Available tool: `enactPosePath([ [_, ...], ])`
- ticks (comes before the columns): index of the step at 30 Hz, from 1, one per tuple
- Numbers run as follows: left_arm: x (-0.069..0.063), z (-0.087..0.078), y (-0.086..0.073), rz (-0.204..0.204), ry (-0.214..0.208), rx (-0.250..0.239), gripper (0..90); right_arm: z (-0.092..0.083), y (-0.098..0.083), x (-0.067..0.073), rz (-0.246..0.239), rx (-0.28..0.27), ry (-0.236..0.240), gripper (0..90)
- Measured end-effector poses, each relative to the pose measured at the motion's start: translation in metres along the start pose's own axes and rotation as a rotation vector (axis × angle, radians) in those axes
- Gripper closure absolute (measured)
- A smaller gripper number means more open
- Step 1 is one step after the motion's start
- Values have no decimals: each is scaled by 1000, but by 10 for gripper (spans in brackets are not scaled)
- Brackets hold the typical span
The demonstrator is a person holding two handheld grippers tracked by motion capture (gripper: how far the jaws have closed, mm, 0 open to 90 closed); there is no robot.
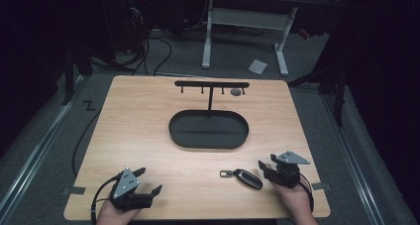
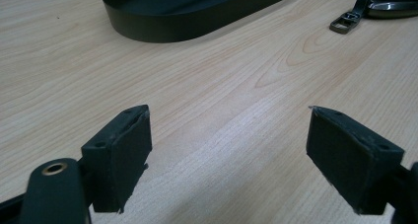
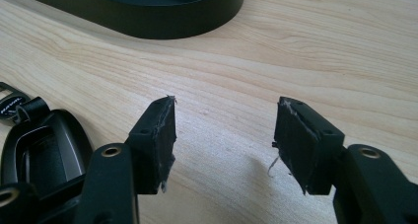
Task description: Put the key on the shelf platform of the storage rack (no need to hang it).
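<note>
The car key (image 1: 248, 178) lies flat on the tabletop (image 1: 148, 131) in the lower right of the high view, its small metal clasp (image 1: 226, 173) pointing left. Just to its right are the right tongs (image 1: 266, 171), held in a hand (image 1: 297, 200) at the bottom edge. In the right gripper view the key (image 3: 44, 150) sits at the lower left, beside the left jaw and outside the gap; the jaws stand apart over bare wood with nothing between them. The left tongs (image 1: 148, 181) rest at the lower left of the high view, well apart from the key, jaws spread wide and empty. Beyond the key, mid-frame, is a black oval tray (image 1: 208, 141) with a hook rack (image 1: 212, 84) rising behind it.
</note>
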State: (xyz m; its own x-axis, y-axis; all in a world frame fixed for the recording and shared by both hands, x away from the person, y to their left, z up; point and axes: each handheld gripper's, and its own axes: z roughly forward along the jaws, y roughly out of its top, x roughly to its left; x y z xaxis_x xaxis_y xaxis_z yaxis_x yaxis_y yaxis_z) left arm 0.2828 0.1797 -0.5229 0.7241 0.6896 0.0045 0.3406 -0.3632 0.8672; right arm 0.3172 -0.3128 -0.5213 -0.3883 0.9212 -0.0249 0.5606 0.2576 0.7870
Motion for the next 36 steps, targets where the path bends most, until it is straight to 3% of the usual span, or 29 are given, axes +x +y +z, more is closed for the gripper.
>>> enactPosePath([
  [20, 0, 3, 2, 4, -8, 0, 181, 2, -4, 1, 0, 24, -11, 384],
  [27, 0, 4, 2, 6, -15, 0, 181, 4, -4, 4, -26, 34, -12, 383],
  [36, -1, 5, 3, 12, -20, 1, 181, 0, 1, 19, -72, 34, 5, 376],
])
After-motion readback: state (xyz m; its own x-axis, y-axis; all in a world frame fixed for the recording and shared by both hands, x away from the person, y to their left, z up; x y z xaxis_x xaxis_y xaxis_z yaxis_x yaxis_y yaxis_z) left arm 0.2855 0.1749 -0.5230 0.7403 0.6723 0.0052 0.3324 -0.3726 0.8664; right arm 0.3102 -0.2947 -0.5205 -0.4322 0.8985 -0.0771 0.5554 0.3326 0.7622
